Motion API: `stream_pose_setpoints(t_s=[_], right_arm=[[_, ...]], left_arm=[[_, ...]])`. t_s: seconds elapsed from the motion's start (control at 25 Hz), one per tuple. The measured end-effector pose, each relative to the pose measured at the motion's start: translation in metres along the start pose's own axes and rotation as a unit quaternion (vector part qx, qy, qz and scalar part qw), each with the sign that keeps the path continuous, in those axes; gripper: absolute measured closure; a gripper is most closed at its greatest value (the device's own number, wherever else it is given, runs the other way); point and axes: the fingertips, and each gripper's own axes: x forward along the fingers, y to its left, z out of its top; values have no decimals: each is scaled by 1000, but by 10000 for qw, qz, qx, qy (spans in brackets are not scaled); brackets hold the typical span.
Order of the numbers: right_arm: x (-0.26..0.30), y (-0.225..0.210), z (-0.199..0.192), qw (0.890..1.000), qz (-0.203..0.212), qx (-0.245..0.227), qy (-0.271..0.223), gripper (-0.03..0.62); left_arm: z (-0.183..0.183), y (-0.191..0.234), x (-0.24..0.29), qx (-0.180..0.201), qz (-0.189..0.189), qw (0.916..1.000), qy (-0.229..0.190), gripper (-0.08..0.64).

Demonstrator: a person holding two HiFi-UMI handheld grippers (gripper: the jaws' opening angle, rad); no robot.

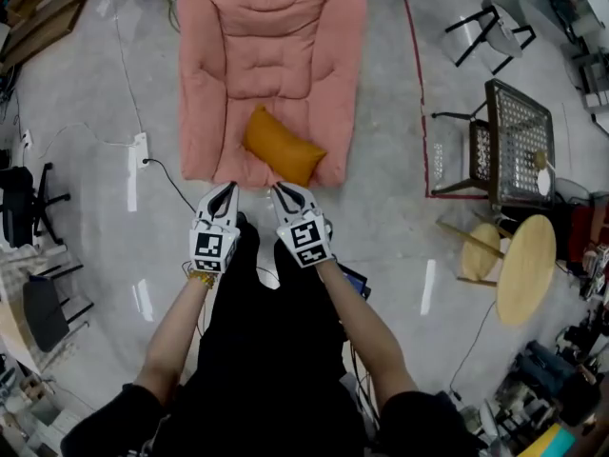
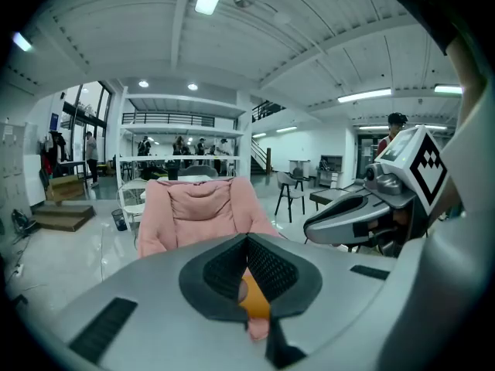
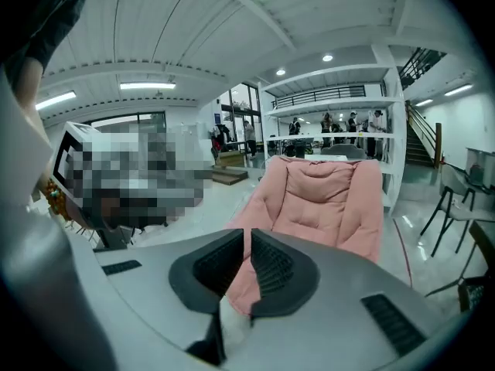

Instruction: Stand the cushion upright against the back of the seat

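Head view looks steeply down on the person's two bare forearms reaching forward over black clothing, a gold bracelet (image 1: 201,277) on the left wrist. Each hand carries a white gripper with a marker cube. The left gripper (image 1: 229,189) and the right gripper (image 1: 280,189) sit side by side, close together, their tips just short of the front edge of the seat. In the left gripper view the black ribbed pads (image 2: 271,265) meet at their tips with nothing clamped between them; only a sliver of orange and pink shows through the gap lower down. The right gripper view shows the same: its jaws are closed together and empty, with pink fabric visible beyond them. Just past the tips, the orange cushion (image 1: 283,147) lies flat on the front part of the seat, turned on a diagonal, one end toward the seat's front right corner, and neither gripper touches it. It rests on a pink padded lounge chair (image 1: 271,55), whose quilted backrest rises behind the cushion, well apart from it. On the grey polished floor to the left of the chair is a white power strip (image 1: 142,149) with a cable, and farther left a black office chair (image 1: 19,203). To the right, a red line (image 1: 419,84) runs along the floor, then a metal mesh table (image 1: 519,141) and a round wooden table (image 1: 526,269).
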Motion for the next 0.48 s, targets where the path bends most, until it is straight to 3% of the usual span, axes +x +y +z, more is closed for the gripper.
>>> stream_pose_setpoints(t_s=[0.32, 0.48], right_arm=[[77, -31, -28, 9984, -40, -113, 558, 575], [114, -45, -49, 9960, -164, -89, 878, 575]], left_arm=[[-55, 50, 59, -226, -88, 9988, 426, 548], [-82, 59, 82, -336, -330, 9967, 660, 548]])
